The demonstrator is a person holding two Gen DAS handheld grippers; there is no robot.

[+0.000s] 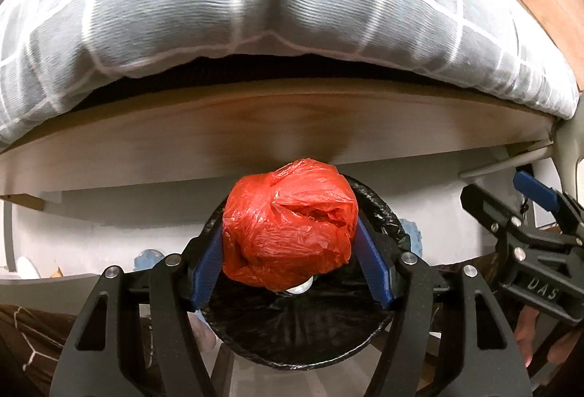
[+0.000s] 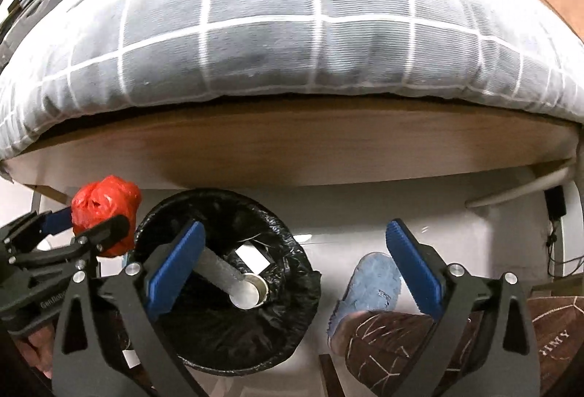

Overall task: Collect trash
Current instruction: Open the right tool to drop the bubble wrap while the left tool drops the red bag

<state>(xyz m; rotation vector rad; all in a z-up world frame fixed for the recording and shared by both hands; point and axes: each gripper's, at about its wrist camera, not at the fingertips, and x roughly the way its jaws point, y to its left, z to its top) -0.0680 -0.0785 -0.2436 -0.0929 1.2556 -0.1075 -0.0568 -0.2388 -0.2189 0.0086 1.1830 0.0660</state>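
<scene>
Lining bin (image 2: pixel 292 273), black bag, silver can (image 2: pixel 233 282) inside

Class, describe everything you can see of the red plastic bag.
The red plastic bag is thin, glossy, crinkled film scrunched into a rough ball, with folds gathering at a dimple. The left gripper holds it, one blue pad pressing each side. It hangs above the open mouth of the black-lined bin, touching nothing else visible.

"DAS" on right gripper (image 1: pixel 536 210)
</scene>
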